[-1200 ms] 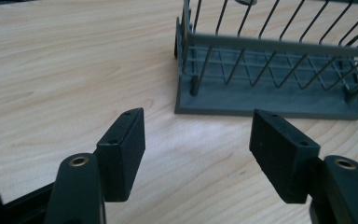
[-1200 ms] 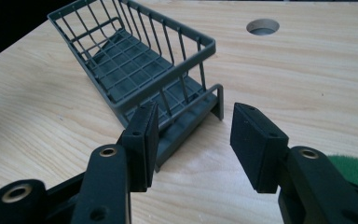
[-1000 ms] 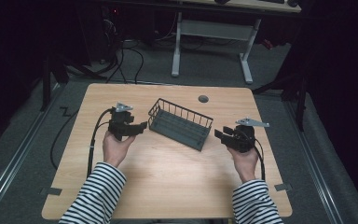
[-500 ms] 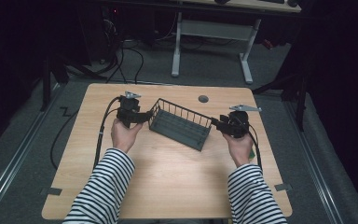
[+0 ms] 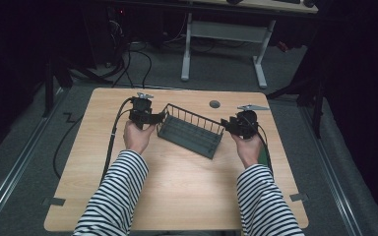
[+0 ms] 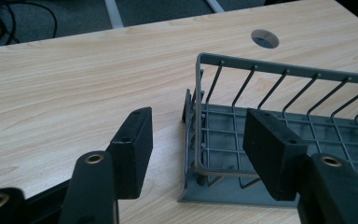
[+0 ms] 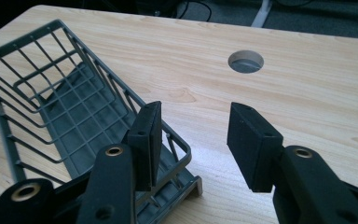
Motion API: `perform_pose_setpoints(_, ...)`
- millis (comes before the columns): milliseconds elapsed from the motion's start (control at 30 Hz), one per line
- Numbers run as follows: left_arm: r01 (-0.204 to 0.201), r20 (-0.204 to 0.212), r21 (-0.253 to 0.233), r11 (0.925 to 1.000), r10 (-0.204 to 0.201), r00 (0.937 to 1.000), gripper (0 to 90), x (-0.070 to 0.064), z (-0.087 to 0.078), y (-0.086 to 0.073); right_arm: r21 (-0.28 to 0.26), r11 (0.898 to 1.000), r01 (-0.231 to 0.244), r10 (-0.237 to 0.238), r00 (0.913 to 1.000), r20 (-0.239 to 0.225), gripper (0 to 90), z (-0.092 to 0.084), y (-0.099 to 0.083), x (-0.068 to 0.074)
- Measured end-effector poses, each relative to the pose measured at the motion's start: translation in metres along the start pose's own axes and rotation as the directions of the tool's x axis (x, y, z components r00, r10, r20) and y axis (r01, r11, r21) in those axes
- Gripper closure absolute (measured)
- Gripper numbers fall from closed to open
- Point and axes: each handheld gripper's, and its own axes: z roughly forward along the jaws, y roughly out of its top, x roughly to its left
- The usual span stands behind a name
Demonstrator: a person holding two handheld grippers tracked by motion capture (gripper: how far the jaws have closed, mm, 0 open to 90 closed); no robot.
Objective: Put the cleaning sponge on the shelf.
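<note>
A grey wire basket (image 5: 191, 132) lies mid-worktop (image 5: 187, 196), set at a slant, with nothing in it. The left tongs (image 5: 158, 118) are wide apart and straddle the basket's left end wall: 1 jaw outside over bare wood, the other over the basket floor; neither visibly touches the wire. The right tongs (image 5: 225, 125) are also wide apart at the basket's right end, 1 jaw inside against the end rim, the other outside. A round hole (image 5: 214, 104) sits beyond the basket.
</note>
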Motion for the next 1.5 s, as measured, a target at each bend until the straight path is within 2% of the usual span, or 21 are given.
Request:
perform_pose_setpoints(200,0.011,0.002,0.017,0.9998,-0.011,0.9999,48.0,0.001,0.007,-0.001,0.020,1.000,-0.006,0.006,1.0000,-0.003,57.2,0.006,-0.002,-0.004)
perform_pose_setpoints(333,0.007,0.006,0.037,0.9993,-0.007,1.0000,54.9,0.001,0.011,-0.004,0.040,0.999,-0.008,0.008,0.9998,-0.021,61.2,0.008,-0.003,-0.005)
perform_pose_setpoints(467,-0.003,0.030,0.048,0.9989,0.002,0.9995,58.5,0.000,0.012,-0.005,0.057,0.998,-0.006,0.008,0.9994,-0.033,64.2,0.011,-0.004,-0.005)
perform_pose_setpoints(500,0.000,0.040,0.049,0.9988,-0.002,0.9992,61.7,0.001,0.011,-0.004,0.060,0.998,-0.015,0.019,0.9983,-0.056,67.8,0.012,-0.005,-0.006)
perform_pose_setpoints(567,-0.002,0.043,0.050,0.9987,0.000,0.9991,63.2,0.002,0.010,-0.004,0.059,0.998,-0.016,0.020,0.9980,-0.060,69.1,0.013,-0.005,-0.005)
perform_pose_setpoints(700,-0.016,0.064,0.050,0.9986,0.013,0.9979,71.9,0.001,0.006,-0.004,0.072,0.997,0.021,-0.016,0.9970,-0.076,73.0,0.011,-0.005,-0.001)
perform_pose_setpoints(833,-0.031,0.061,0.062,0.9976,0.027,0.9978,76.5,0.001,0.006,-0.005,0.077,0.997,0.020,-0.014,0.9967,-0.080,73.3,0.011,-0.006,0.000)
perform_pose_setpoints(1067,-0.034,0.075,0.078,0.9963,0.028,0.9968,82.5,0.005,0.002,-0.015,0.097,0.994,0.052,-0.042,0.9943,-0.098,73.4,0.007,-0.009,0.007)
perform_pose_setpoints(1233,-0.044,0.078,0.085,0.9954,0.038,0.9962,83.3,0.005,-0.003,-0.021,0.108,0.991,0.077,-0.065,0.9918,-0.110,73.4,0.003,-0.011,0.013)
perform_pose_setpoints(1333,-0.037,0.095,0.080,0.9961,0.029,0.9950,83.3,0.006,-0.006,-0.024,0.101,0.992,0.072,-0.060,0.9907,-0.122,73.3,0.000,-0.015,0.013)
perform_pose_setpoints(1400,-0.031,0.104,0.075,0.9967,0.023,0.9943,83.3,0.007,-0.009,-0.027,0.100,0.994,0.051,-0.036,0.9893,-0.142,73.3,-0.003,-0.018,0.013)
perform_pose_setpoints(1500,-0.039,0.105,0.080,0.9960,0.031,0.9940,83.4,0.006,-0.012,-0.030,0.113,0.991,0.077,-0.061,0.9883,-0.140,73.2,-0.007,-0.020,0.017)
